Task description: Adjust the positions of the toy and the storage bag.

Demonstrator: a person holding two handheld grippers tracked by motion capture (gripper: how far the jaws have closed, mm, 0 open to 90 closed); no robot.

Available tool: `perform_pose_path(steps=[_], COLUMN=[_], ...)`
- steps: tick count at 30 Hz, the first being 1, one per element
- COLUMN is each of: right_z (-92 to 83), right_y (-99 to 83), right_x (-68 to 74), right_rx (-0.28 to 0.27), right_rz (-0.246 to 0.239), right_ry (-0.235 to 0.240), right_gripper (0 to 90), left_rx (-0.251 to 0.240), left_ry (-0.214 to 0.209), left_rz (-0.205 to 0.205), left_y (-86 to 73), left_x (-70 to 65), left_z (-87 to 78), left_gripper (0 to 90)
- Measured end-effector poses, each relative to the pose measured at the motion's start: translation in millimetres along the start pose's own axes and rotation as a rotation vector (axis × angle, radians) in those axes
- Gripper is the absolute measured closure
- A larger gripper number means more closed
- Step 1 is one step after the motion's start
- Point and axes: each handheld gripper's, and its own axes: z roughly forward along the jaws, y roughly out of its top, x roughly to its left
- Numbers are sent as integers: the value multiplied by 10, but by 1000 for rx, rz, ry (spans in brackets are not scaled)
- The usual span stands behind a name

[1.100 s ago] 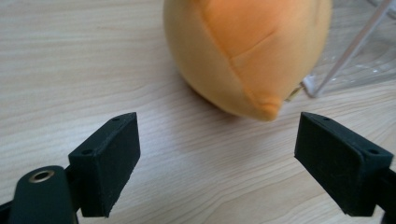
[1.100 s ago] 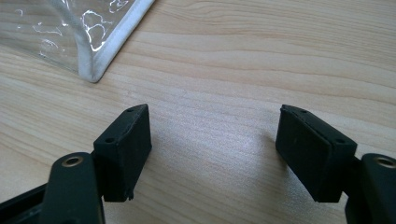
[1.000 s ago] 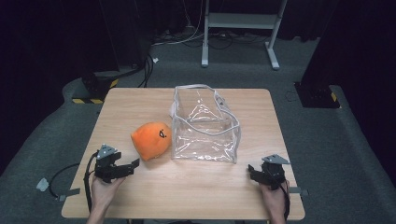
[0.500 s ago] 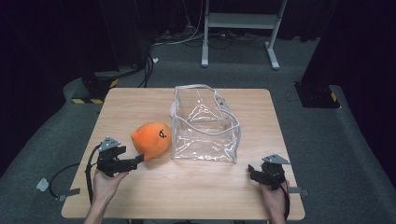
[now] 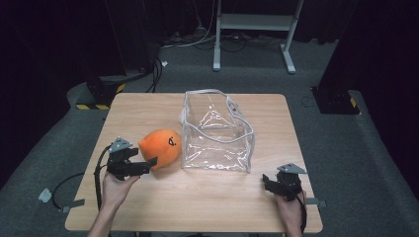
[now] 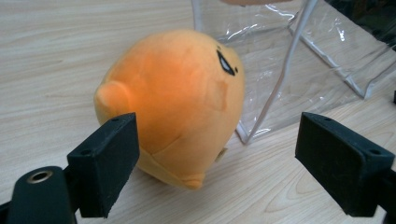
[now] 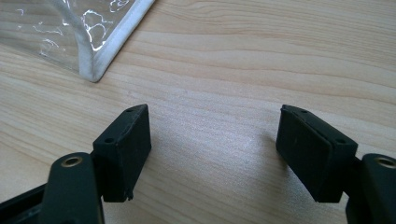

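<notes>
Wooden table (image 5: 148, 106). Clear plastic bag (image 5: 217, 133) stands mid-table, open-topped. Orange plush toy (image 5: 160, 147) lies just left of the bag. Left gripper (image 5: 143, 165) spread wide, near jaw at the plush. Right gripper (image 5: 269, 182) also spread, over bare wood.

Wood table (image 5: 207, 197), grey carpet floor (image 5: 360, 148), white stand frame (image 5: 252, 22), cables (image 5: 197, 42)

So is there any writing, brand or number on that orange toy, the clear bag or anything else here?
None can be read.
Plush: only a stitched black eye, no letters.
Bag: clear plastic, no print visible.
Yellow-black stripes on the floor: a hazard marking, no words.
</notes>
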Motion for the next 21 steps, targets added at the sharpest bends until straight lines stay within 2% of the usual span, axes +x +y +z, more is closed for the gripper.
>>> perform_pose_path(steps=[3, 4, 13, 21], right_z=[0, 0, 0, 0], right_y=[0, 0, 0, 0], right_x=[2, 1, 0, 1], right_rx=[1, 0, 0, 0], right_rz=[2, 1, 0, 0], right_ry=[1, 0, 0, 0], right_gripper=[261, 261, 261, 260], left_rx=[4, 14, 33, 55], left_ry=[-3, -4, -14, -13], left_rz=[-2, 11, 46, 49], left_y=[38, 50, 196, 302], left_x=[-25, -25, -150, -196], left_z=[30, 32, 169, 294], left_gripper=[136, 136, 136, 132])
